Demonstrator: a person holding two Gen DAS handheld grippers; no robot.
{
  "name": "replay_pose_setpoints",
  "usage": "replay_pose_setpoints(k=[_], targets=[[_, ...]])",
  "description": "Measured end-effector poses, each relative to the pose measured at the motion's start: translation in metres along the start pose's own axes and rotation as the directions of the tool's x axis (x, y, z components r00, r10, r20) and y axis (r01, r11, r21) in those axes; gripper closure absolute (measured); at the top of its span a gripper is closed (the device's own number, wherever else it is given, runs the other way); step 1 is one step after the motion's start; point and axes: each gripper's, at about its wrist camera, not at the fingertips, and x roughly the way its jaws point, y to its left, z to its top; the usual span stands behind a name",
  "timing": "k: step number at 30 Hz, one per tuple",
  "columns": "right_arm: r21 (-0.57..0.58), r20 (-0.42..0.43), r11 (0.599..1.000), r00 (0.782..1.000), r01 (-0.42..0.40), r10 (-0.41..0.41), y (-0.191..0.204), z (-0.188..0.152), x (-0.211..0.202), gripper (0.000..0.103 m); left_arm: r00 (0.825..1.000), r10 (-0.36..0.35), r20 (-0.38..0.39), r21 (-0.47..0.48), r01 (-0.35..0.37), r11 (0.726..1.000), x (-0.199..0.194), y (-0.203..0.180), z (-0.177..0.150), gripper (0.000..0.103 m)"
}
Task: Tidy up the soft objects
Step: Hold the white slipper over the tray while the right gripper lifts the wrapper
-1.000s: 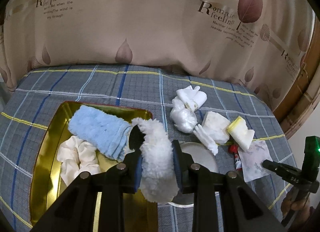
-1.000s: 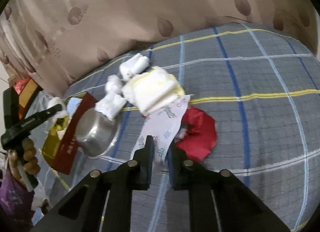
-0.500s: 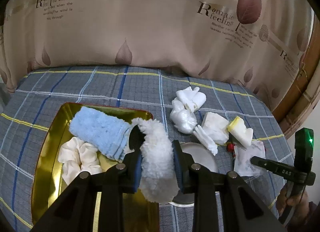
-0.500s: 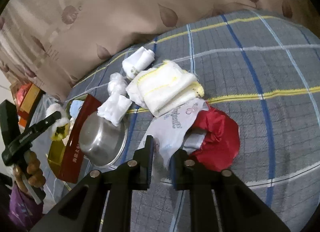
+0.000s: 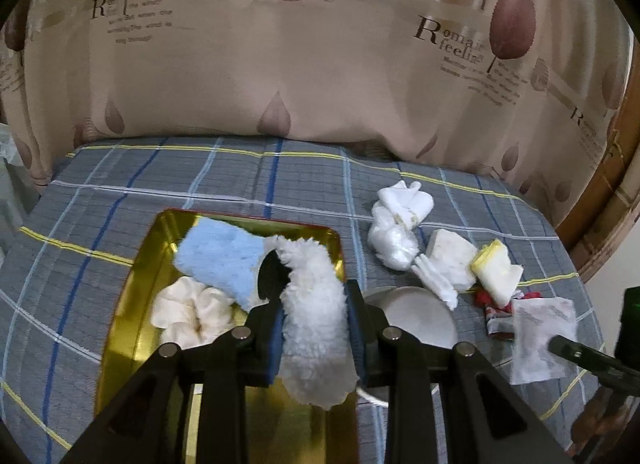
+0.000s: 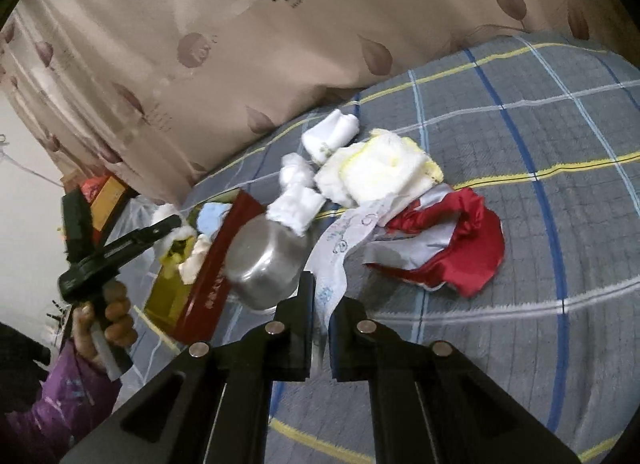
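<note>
The white fluffy cloth [image 5: 316, 328] is pinched in the left gripper [image 5: 314, 296], hanging over the gold tray [image 5: 120, 328] where a blue towel [image 5: 218, 258] and a cream scrunchie [image 5: 188, 314] already sit. The right gripper [image 6: 322, 304] is clamped tight on a thin printed wipe [image 6: 340, 248], lifting one end off the table. Next to it there's a red cloth [image 6: 464, 248], a steel bowl [image 6: 264, 264] and a heap of white and yellow rags [image 6: 380, 173]. All of it sits on a grey plaid tablecloth [image 6: 540, 123], with a beige leaf-print curtain [image 5: 320, 63] behind.
</note>
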Motion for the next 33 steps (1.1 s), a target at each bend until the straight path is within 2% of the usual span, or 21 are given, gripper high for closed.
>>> replay_pose_setpoints(k=[13,22,29,31,33], targets=[[-0.035,0.018,0.995,0.995,-0.093,0.093,0.028,-0.012,-0.025,0.096,0.999,0.027,-0.042,0.008,-0.027,1.000,0.012,0.019,-0.008,0.073],[-0.050,0.023,0.994,0.995,-0.099,0.100,0.035,-0.015,-0.030,0.096,0.996,0.037,-0.077,0.029,-0.035,0.999,0.035,0.015,-0.014,0.073],[-0.049,0.019,0.994,0.995,-0.101,0.102,0.034,-0.016,-0.030,0.096,0.992,0.042,-0.119,0.006,-0.041,0.999,0.048,0.019,-0.016,0.066],[-0.047,0.016,0.993,0.994,-0.104,0.105,0.034,-0.016,-0.030,0.096,0.991,0.051,-0.122,0.006,-0.051,0.999,0.048,0.019,-0.017,0.058],[-0.046,0.015,0.994,0.995,-0.102,0.103,0.034,-0.017,-0.030,0.096,0.990,0.073,-0.119,0.013,-0.072,0.997,0.048,0.019,-0.016,0.055]])
